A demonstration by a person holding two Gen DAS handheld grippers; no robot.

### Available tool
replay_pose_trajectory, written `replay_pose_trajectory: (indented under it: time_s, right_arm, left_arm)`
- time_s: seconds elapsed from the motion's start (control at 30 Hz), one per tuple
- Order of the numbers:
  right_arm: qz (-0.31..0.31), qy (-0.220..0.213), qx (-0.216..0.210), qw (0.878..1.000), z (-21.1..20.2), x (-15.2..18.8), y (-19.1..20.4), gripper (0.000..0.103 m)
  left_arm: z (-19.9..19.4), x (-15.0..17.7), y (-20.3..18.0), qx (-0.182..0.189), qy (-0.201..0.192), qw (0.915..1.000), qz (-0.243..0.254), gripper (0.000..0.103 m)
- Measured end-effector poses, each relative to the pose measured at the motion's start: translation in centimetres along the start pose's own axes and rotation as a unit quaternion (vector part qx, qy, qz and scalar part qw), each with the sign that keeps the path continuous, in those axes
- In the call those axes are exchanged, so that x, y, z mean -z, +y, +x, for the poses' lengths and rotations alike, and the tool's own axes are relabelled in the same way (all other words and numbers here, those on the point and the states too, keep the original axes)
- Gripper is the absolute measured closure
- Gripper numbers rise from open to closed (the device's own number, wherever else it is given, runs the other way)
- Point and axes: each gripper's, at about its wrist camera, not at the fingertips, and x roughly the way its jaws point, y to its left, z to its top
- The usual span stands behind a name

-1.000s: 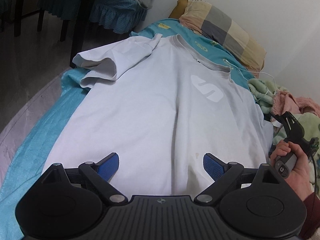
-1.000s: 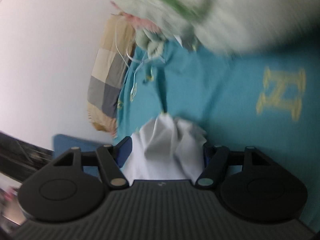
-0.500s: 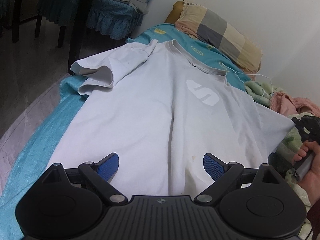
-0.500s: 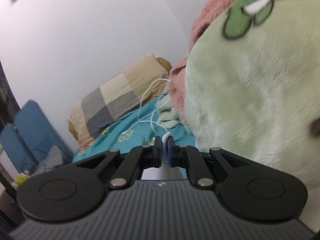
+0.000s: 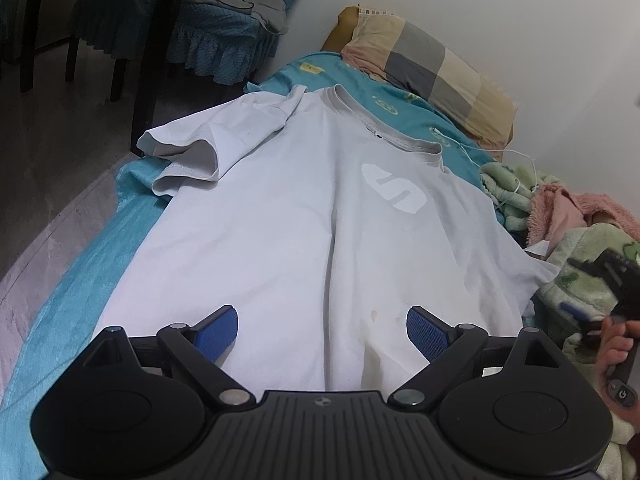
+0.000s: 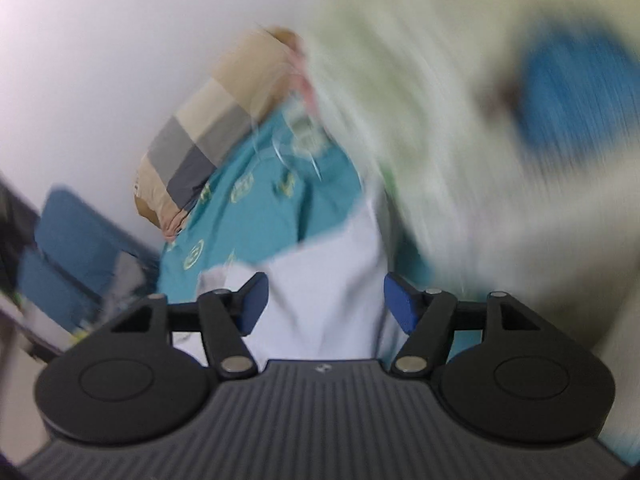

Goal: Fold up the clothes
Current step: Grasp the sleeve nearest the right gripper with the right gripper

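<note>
Left wrist view: Your left gripper (image 5: 322, 330) hangs over the near hem of the white T-shirt (image 5: 304, 220), its blue pads spread wide with nothing between them but the cloth lying below; it grips nothing. The T-shirt lies flat and face up on the bed (image 5: 80, 280), which carries a teal sheet, with the collar (image 5: 380, 130) at the far end and the hem nearest you. A pale oval logo (image 5: 394, 194) sits on the chest right of centre. The left sleeve (image 5: 200, 148) is folded over on itself at the far left. A long crease runs down the middle of the body, and a small reddish stain (image 5: 375, 314) shows near the hem. The right sleeve end lies at the right edge against a green fleece blanket (image 5: 580, 280). A checked pillow (image 5: 432, 72) lies beyond the collar, against the wall. At the right border, your right hand (image 5: 616, 354) holds the right gripper (image 5: 596, 288), seen blurred.

Right wrist view: This view is motion-blurred. Your right gripper (image 6: 326, 304) has just been opening; its jaws now stand wide apart, and white T-shirt cloth (image 6: 328, 288) lies between and below the pads without being clamped. Beyond it you see the teal sheet, the pillow (image 6: 216, 128) and the fleece blanket (image 6: 420, 100) on the right.
</note>
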Motion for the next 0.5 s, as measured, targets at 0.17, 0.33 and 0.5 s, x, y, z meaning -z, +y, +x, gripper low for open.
replay_pose_trajectory:
  time_s: [0.17, 0.33, 0.5]
  right_arm:
    - [0.084, 0.039, 0.018, 0.996, 3.1, 3.0, -3.8, 0.036]
    - [0.083, -0.009, -0.047, 0.995, 5.8, 3.7, -3.6, 0.020]
    - [-0.005, -0.029, -0.053, 0.998, 8.7, 3.5, -1.5, 0.020]
  left_arm:
    - [-0.4, 0.2, 0.1, 0.000, 0.000, 1.0000, -0.007, 0.010]
    - [0.1, 0.2, 0.5, 0.000, 0.004, 0.9999, -0.013, 0.010]
    - [1.2, 0.2, 0.7, 0.003, 0.014, 0.9998, -0.017, 0.010]
